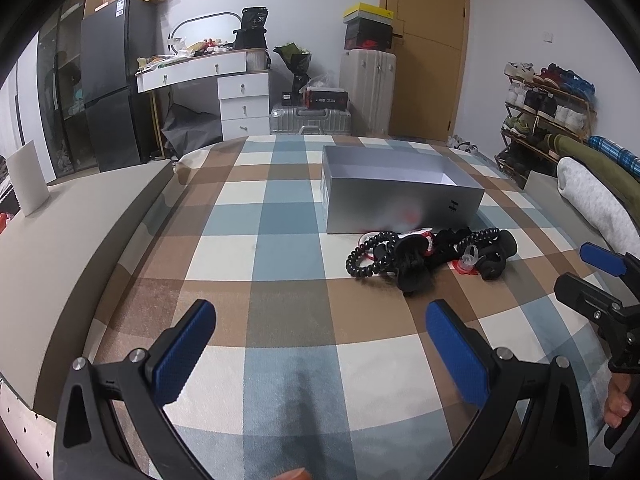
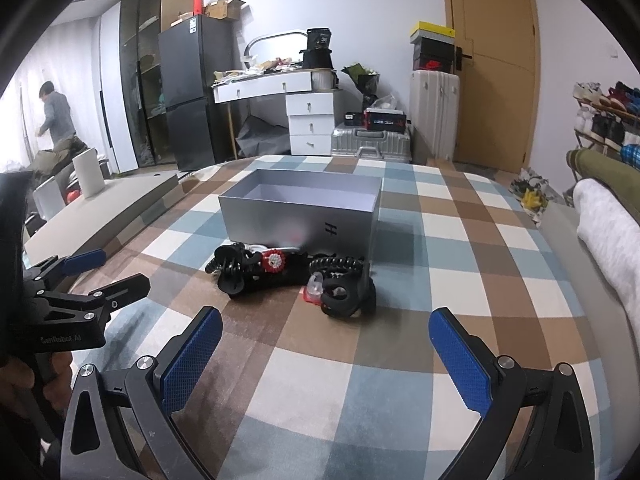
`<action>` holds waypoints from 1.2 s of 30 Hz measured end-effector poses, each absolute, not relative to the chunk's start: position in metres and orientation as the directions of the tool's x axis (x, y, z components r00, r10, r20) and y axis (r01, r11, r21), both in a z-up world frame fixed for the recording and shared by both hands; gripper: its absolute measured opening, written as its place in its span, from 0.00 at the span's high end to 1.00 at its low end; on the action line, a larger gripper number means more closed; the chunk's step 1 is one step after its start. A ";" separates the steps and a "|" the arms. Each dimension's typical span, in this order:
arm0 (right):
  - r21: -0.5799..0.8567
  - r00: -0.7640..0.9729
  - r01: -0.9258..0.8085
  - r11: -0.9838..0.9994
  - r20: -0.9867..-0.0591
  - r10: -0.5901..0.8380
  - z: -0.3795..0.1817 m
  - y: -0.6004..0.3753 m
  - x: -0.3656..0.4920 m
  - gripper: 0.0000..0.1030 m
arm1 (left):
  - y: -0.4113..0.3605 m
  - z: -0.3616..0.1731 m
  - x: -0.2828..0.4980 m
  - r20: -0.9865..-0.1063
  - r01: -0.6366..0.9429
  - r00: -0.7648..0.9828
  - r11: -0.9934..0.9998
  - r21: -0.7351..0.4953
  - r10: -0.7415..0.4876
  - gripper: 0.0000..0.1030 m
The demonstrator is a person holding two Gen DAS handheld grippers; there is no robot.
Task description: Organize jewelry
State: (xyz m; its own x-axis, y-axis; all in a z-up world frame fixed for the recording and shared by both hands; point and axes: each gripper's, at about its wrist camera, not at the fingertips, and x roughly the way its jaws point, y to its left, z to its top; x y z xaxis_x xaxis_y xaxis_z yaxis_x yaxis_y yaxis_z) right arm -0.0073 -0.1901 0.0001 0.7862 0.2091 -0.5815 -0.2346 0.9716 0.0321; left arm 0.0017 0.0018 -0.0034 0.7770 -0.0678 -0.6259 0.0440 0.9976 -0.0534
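The left gripper (image 1: 320, 360) and right gripper (image 2: 326, 354) both hovered with jaws spread wide, holding nothing. Ahead of the right gripper, and ahead and to the right of the left one, lay a tangled heap of black coiled hair ties and claw clips (image 2: 296, 276) on the checked blue, brown and cream cloth (image 2: 320, 392), touching the front wall of the open grey cardboard box (image 2: 300, 220). The pieces looked light and springy, likely to snag together; pinching one outer coil loop seemed safest.

We see a tangled pile of black hair accessories (image 1: 430, 258), with red and clear bits, on the checked cloth. It lies just in front of the open, empty grey box (image 1: 400, 188).
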 end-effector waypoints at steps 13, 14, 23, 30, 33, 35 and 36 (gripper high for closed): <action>0.093 0.730 -0.183 0.979 -0.654 0.198 -0.011 -0.204 0.023 0.00 | 0.005 -0.010 0.015 -0.658 0.039 0.748 0.995 -0.093 -0.091 0.01; 0.101 0.724 -0.180 0.978 -0.660 0.202 -0.012 -0.206 0.026 0.00 | 0.005 -0.010 0.016 -0.656 0.039 0.749 0.995 -0.096 -0.093 0.01; 0.216 0.661 -0.183 0.959 -0.695 0.283 -0.020 -0.221 0.055 0.25 | -0.003 -0.013 0.029 -0.649 0.064 0.752 0.993 -0.098 -0.113 0.01; 0.247 0.618 -0.200 0.948 -0.720 0.317 -0.028 -0.220 0.071 0.35 | -0.004 -0.014 0.033 -0.665 0.074 0.733 0.989 -0.126 -0.139 0.01; 0.241 0.604 -0.202 0.949 -0.733 0.314 -0.033 -0.216 0.075 0.38 | -0.004 -0.014 0.033 -0.670 0.087 0.727 0.987 -0.131 -0.153 0.01; 0.239 0.594 -0.203 0.949 -0.741 0.314 -0.038 -0.212 0.077 0.40 | -0.005 -0.015 0.035 -0.677 0.097 0.718 0.986 -0.133 -0.162 0.01; 0.234 0.591 -0.202 0.951 -0.745 0.309 -0.040 -0.211 0.079 0.41 | -0.006 -0.016 0.035 -0.685 0.103 0.710 0.986 -0.129 -0.163 0.01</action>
